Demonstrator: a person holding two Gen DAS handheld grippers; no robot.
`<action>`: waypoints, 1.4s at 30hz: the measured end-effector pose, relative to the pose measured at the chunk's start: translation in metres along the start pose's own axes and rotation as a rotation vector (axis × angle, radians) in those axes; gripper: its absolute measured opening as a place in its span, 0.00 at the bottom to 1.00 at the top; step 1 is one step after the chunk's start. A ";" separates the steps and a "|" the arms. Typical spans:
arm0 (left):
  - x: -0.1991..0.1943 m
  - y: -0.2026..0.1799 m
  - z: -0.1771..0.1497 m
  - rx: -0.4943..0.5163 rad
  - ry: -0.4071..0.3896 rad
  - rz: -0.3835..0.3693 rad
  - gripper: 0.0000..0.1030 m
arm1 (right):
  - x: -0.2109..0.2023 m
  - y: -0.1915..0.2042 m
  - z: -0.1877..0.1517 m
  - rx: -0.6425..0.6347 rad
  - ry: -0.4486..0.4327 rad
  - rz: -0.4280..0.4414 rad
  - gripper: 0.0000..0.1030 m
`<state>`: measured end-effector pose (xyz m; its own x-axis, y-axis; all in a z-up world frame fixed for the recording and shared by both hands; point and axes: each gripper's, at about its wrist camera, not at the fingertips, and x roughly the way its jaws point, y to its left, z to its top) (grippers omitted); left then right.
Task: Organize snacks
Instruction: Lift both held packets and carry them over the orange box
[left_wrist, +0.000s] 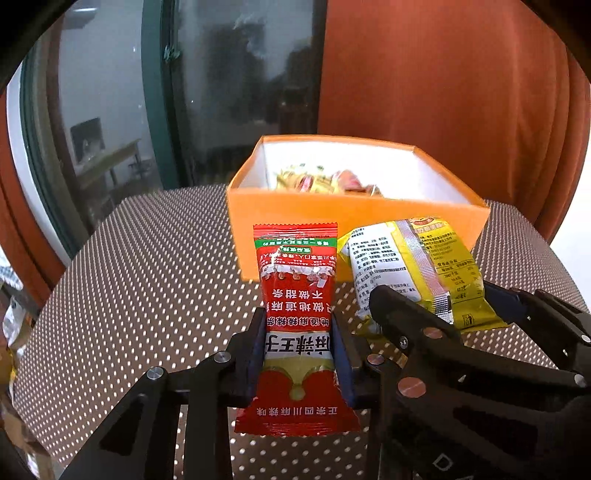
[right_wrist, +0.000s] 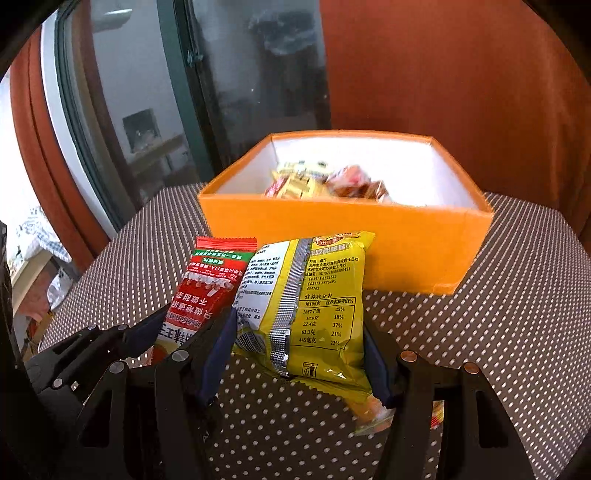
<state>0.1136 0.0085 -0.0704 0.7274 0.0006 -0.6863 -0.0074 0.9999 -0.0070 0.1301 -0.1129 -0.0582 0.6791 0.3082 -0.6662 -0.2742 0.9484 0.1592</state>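
The left tongs are clenched on a red packet at the lower middle of the frame; the right tongs grip a yellow packet across its width. Both hang over the dotted bench, in front of the orange box. The 2 packets look light, crinkly and slippery, best pinched mid-body.
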 end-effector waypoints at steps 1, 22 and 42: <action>-0.002 -0.003 0.004 0.004 -0.011 0.002 0.31 | -0.003 -0.002 0.002 0.001 -0.009 0.000 0.65; -0.020 -0.065 0.088 0.071 -0.173 -0.008 0.32 | -0.044 -0.060 0.068 0.051 -0.202 -0.017 0.65; 0.032 -0.084 0.173 0.111 -0.202 0.007 0.32 | -0.006 -0.104 0.137 0.076 -0.255 -0.019 0.65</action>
<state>0.2565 -0.0740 0.0338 0.8501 -0.0017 -0.5267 0.0544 0.9949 0.0845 0.2480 -0.2033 0.0294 0.8358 0.2896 -0.4664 -0.2143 0.9542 0.2085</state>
